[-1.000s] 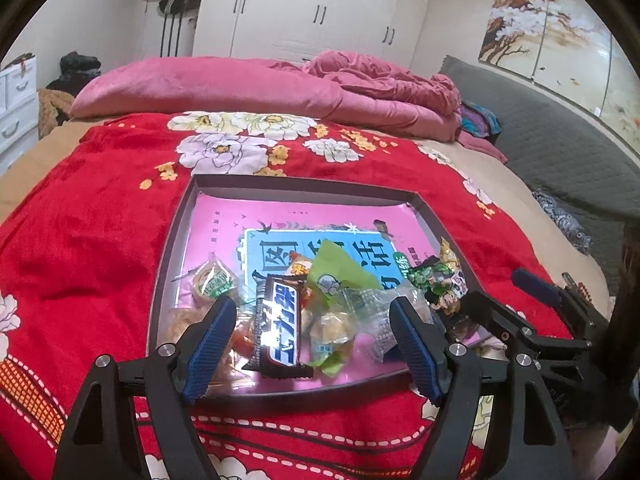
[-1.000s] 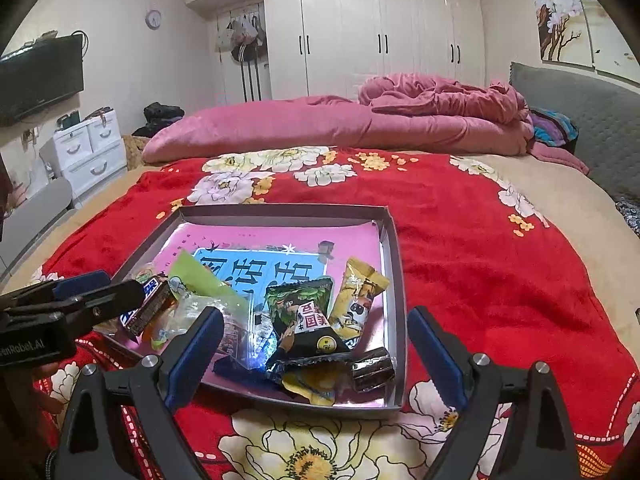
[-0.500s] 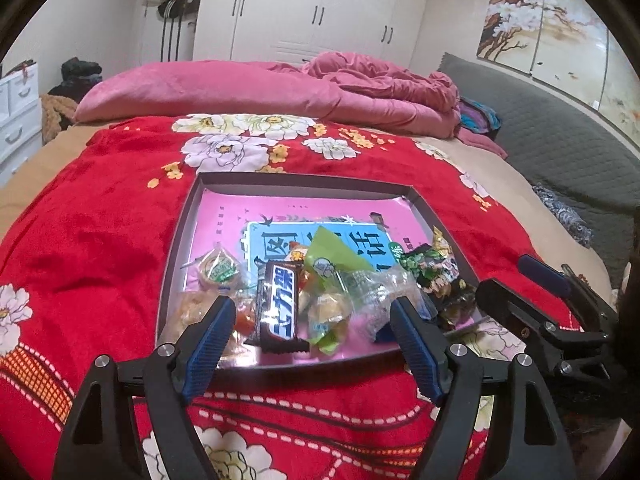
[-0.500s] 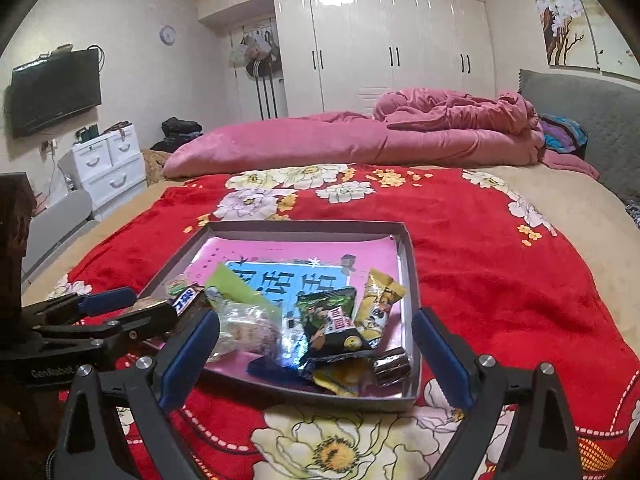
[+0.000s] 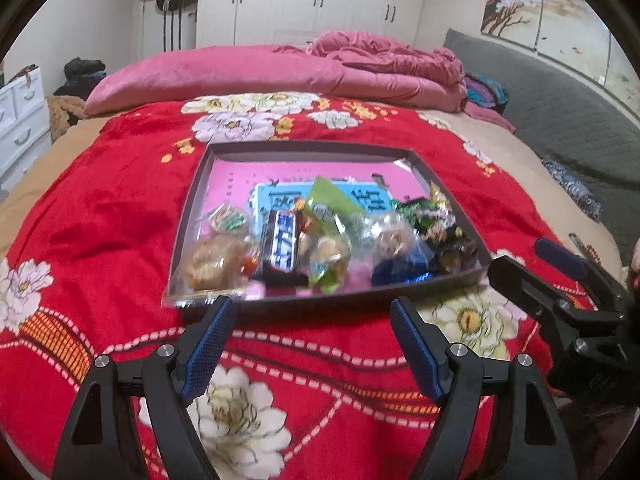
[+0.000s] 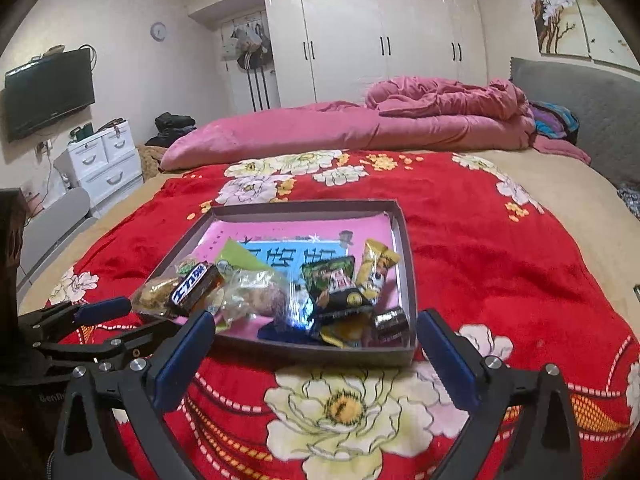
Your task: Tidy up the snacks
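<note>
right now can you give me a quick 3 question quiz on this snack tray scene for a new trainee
1. True or false: the left gripper is holding a snack.
2. Multiple choice: where does the yellow snack packet lie in the tray, seen from the right wrist camera?
A. outside it, on the red blanket
B. by the tray's right wall
C. in the far left corner
3. Fill in: the dark chocolate bar has a ____ label with white letters.

Key:
1. False. Its jaws are open with nothing between them, short of the tray. The right gripper is open and empty too.
2. B
3. blue
</note>
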The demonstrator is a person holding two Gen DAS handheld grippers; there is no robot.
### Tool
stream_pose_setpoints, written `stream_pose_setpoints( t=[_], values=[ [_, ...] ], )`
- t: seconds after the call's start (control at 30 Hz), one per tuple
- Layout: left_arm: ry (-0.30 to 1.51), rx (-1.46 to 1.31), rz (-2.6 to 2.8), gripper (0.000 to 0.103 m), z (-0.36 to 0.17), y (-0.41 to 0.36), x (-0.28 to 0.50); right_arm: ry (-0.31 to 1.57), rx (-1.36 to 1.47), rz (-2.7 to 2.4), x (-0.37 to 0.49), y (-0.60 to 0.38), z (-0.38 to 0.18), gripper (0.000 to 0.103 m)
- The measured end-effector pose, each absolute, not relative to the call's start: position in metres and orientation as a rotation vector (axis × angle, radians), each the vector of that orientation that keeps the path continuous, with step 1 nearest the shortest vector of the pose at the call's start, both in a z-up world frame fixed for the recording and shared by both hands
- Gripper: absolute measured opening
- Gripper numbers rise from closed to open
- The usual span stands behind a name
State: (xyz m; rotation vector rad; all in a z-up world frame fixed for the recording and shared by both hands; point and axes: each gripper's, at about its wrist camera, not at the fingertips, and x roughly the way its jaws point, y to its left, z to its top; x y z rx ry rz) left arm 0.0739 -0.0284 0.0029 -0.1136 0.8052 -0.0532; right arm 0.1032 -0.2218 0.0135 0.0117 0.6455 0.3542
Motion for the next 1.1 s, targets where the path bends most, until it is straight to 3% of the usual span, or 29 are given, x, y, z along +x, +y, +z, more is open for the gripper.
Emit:
stream_pose_setpoints(
  t=[0.5,1.1],
  values=[
    [0.884,-0.187,-0.013,0.081,-0.005,-0.018,0.035,0.798,0.044,0.329,0.065,-0.226,-0.008,0.102],
    [0.895,-0.170,-0.002,0.081,-0.006,-0.018,0.022,0.752,0.022,0.339,0.049,-0.227,-0.001,0.102]
  ],
)
